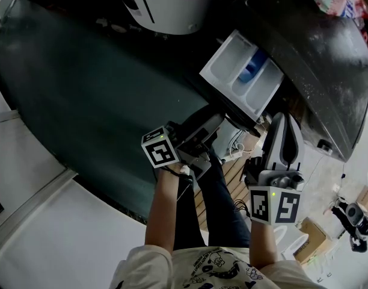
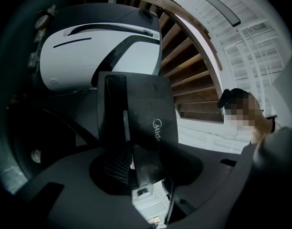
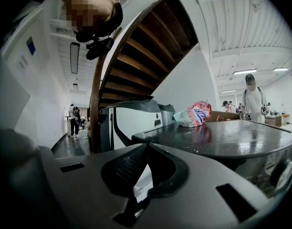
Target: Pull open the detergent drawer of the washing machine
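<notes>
The washing machine [image 1: 316, 59] has a dark top and stands at the upper right of the head view. Its detergent drawer [image 1: 232, 77] is pulled out, showing white compartments and a blue insert [image 1: 251, 68]. My left gripper [image 1: 223, 118] is shut on the drawer's dark front panel [image 2: 146, 113], which bears a printed logo and fills the space between the jaws in the left gripper view [image 2: 129, 128]. My right gripper [image 1: 286, 131] is held just right of the drawer, below the machine's edge, shut and holding nothing [image 3: 146, 149].
A white rounded appliance [image 1: 166, 5] stands beyond the drawer across dark floor. A wooden spiral staircase [image 3: 136, 56] rises behind. A colourful bag [image 3: 196, 114] lies on the machine top. People stand far off [image 3: 253, 99]. A cardboard box [image 1: 313, 239] sits at the lower right.
</notes>
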